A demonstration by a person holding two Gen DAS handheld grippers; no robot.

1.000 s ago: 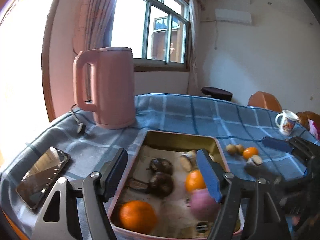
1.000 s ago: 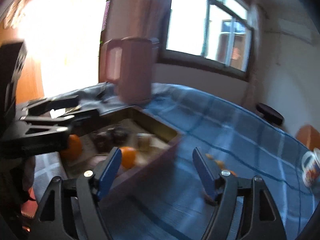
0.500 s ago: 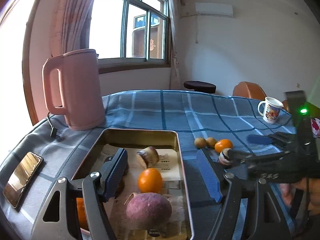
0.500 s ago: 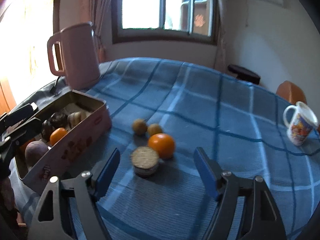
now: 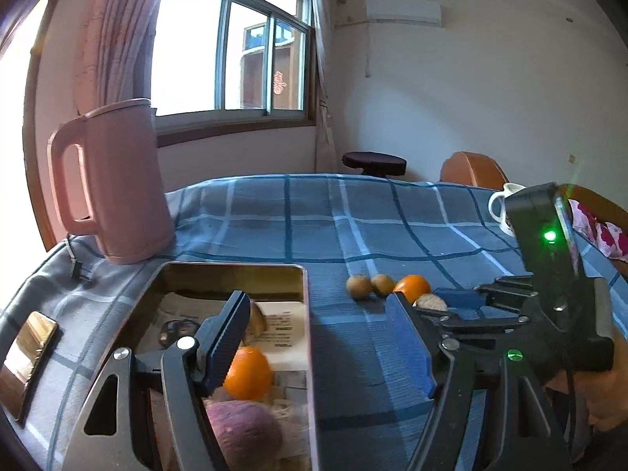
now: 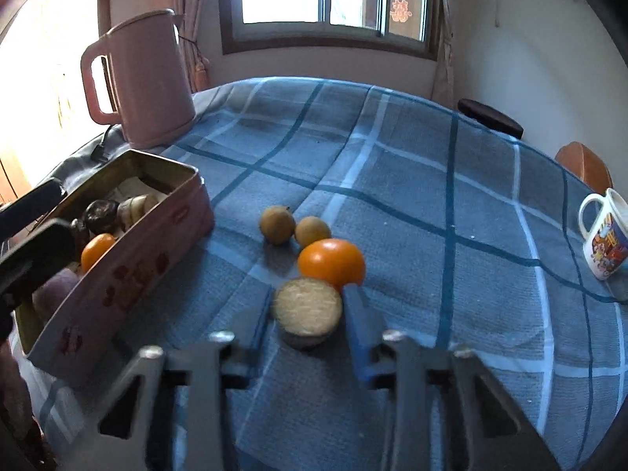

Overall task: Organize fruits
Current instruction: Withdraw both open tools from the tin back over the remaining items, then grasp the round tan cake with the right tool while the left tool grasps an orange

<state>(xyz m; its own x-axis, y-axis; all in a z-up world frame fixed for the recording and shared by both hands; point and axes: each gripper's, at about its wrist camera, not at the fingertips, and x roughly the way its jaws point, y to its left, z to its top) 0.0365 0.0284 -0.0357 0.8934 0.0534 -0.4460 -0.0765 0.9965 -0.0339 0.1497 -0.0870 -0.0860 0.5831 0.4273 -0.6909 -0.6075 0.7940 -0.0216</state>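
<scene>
The right gripper (image 6: 306, 318) is closing around a round, flat-topped, pale cut fruit (image 6: 307, 310) lying between its blue fingers on the checked cloth (image 6: 431, 180); whether the pads are pressing cannot be told. A smooth orange (image 6: 331, 262) is sitting just beyond. The left gripper (image 5: 320, 337) is hanging apart, empty, over the metal tin (image 5: 235, 274).

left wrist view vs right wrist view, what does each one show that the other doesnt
Only the left wrist view shows the phone by the tin, the air conditioner on the wall, and the right gripper from outside.

Only the right wrist view shows the tin's printed outer side, the mug's picture, and the cut fruit between its closing jaws.

Both show the kettle, tin, orange, two brown fruits, mug and checked cloth.
</scene>
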